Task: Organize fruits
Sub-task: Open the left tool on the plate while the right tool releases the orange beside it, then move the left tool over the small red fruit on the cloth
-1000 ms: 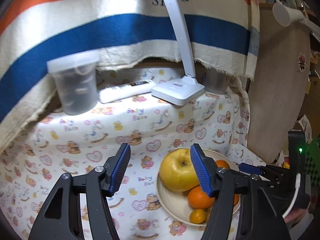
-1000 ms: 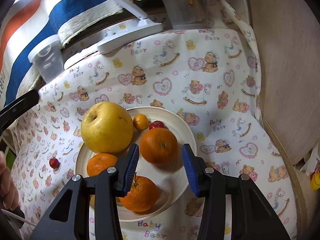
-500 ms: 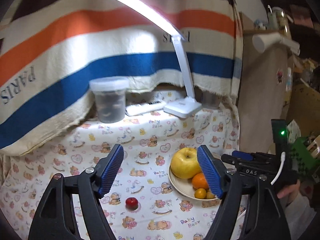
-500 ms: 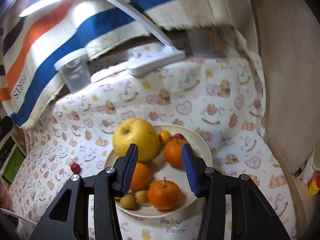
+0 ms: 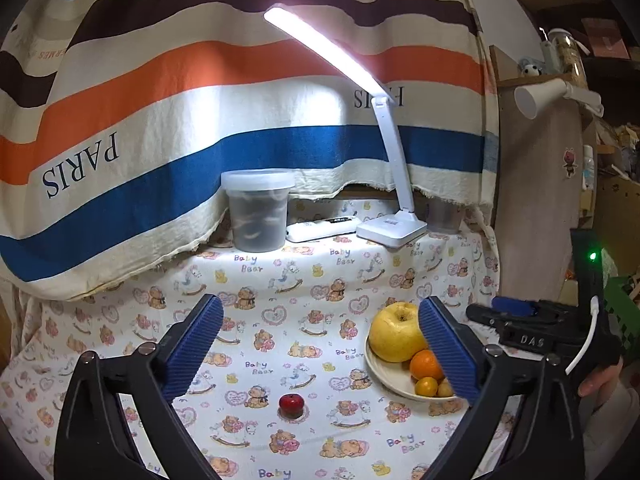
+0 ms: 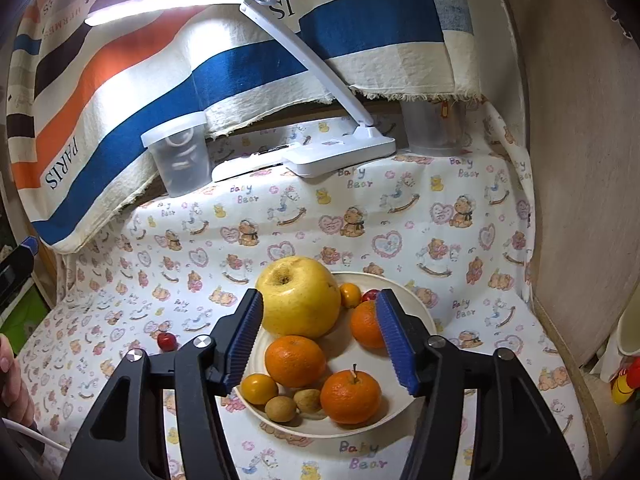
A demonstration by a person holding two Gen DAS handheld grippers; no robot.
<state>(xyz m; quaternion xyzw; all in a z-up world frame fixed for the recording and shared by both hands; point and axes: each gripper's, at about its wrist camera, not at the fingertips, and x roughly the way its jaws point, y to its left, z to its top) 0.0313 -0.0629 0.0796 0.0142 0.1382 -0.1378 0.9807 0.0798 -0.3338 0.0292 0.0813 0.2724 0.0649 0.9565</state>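
A cream plate holds a big yellow apple, three oranges, small yellow-orange fruits, two small brown fruits and a small red fruit. Another small red fruit lies on the bear-print cloth left of the plate. My left gripper hangs back from the table, jaws opening wide, nothing between them. My right gripper hovers above the plate's near side, jaws opening, pads touching no fruit. It shows side-on as the right gripper in the left wrist view.
At the back stand a lit white desk lamp, a lidded plastic tub, a white remote-like bar and a clear cup. A striped cloth hangs behind. A wooden panel bounds the right side. A person's hand holds the right gripper.
Both cameras have pulled back from the plate, showing more table and the lamp head. The left jaws have spread much wider; the right jaws have widened. The red fruit on the cloth came into view.
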